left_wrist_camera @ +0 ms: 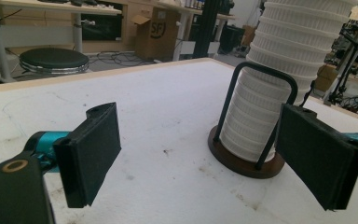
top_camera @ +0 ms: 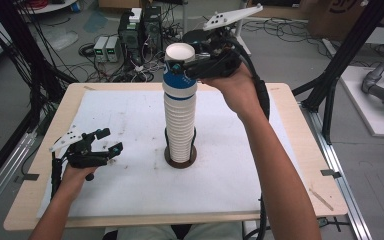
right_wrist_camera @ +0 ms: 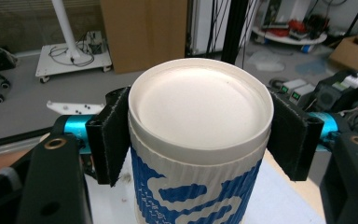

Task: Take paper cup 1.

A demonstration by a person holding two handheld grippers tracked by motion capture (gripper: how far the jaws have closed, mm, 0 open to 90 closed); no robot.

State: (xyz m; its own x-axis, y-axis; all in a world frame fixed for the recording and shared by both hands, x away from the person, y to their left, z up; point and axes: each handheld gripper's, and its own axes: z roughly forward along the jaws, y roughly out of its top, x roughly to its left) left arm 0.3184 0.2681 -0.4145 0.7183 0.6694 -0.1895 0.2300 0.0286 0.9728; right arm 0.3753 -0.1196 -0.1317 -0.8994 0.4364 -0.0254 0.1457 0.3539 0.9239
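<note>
At the table's middle, on top of the tall stack of cups (top_camera: 180, 127), the blue-printed cup (top_camera: 179, 82) sits upside down, clamped between the right gripper (top_camera: 180, 67) pads. The stack's base (top_camera: 180, 159) hides behind wire posts. Near left, the left gripper (top_camera: 109, 140) rests wide open, empty.

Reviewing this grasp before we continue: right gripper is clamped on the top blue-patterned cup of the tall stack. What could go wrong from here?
1. The right gripper pinches the blue-and-white ribbed paper cup near its rim; nested cups below may lift with it.
2. The tall stack of white ribbed cups rises well above its round brown base with black wire guides; a sideways pull could tip it.
3. The left gripper rests open, apart from the stack, so nothing steadies it.
</note>
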